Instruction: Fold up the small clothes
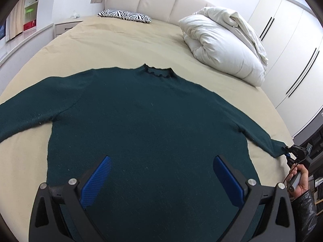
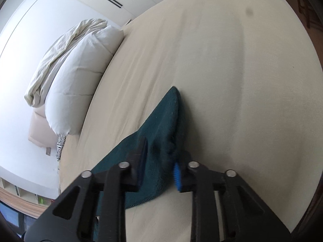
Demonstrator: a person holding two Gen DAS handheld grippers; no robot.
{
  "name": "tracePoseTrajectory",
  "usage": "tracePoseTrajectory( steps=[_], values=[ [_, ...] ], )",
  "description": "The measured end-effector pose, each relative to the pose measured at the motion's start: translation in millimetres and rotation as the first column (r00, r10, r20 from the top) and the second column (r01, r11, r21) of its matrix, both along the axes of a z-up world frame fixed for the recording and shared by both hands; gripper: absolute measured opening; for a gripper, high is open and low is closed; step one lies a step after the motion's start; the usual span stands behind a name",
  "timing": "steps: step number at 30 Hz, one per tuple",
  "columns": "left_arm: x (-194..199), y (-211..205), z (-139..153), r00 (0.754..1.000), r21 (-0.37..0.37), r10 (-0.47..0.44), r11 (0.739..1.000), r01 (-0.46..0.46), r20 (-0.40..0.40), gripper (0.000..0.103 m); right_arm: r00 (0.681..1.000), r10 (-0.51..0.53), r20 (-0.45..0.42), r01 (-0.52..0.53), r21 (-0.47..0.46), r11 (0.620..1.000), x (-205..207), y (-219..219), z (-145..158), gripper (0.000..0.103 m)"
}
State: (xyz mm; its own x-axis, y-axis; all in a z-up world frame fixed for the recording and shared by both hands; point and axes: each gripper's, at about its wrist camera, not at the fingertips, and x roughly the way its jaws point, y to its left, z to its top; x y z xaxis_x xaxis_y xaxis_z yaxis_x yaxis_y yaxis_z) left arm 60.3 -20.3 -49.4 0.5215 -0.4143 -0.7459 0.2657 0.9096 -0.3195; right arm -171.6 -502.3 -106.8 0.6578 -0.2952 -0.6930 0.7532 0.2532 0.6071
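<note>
A dark green knitted sweater [image 1: 145, 117] lies flat, front up, on the beige bed sheet [image 1: 113, 40], collar toward the headboard and both sleeves spread sideways. My left gripper [image 1: 161, 173] is open and hovers over the sweater's lower body, its blue pads [image 1: 97, 179] wide apart. My right gripper [image 2: 159, 159] is shut on the cuff of the sweater's right sleeve [image 2: 161, 125], which bunches between its fingers. It also shows in the left wrist view [image 1: 292, 151], at the sleeve end by the bed's right edge.
A rolled white duvet [image 1: 224, 46] lies at the bed's far right, also in the right wrist view [image 2: 74, 76]. A zebra-print pillow [image 1: 125, 16] sits by the padded headboard. White wardrobes [image 1: 288, 46] stand right of the bed, a nightstand [image 1: 64, 27] to the left.
</note>
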Motion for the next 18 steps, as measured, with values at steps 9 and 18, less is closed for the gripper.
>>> tracePoseTrajectory(
  steps=[9, 18],
  values=[
    [18, 23, 9, 1.000, -0.147, 0.006, 0.989, -0.003, 0.021, 0.102, 0.965, 0.263, 0.004, -0.257, -0.206, 0.944, 97, 91, 79, 0.008],
    [45, 24, -2, 0.999, -0.280, -0.017, 0.960, 0.006, -0.036, 0.102, 0.737, 0.675, -0.036, -0.665, -0.212, 0.716, 245, 284, 64, 0.008]
  ],
)
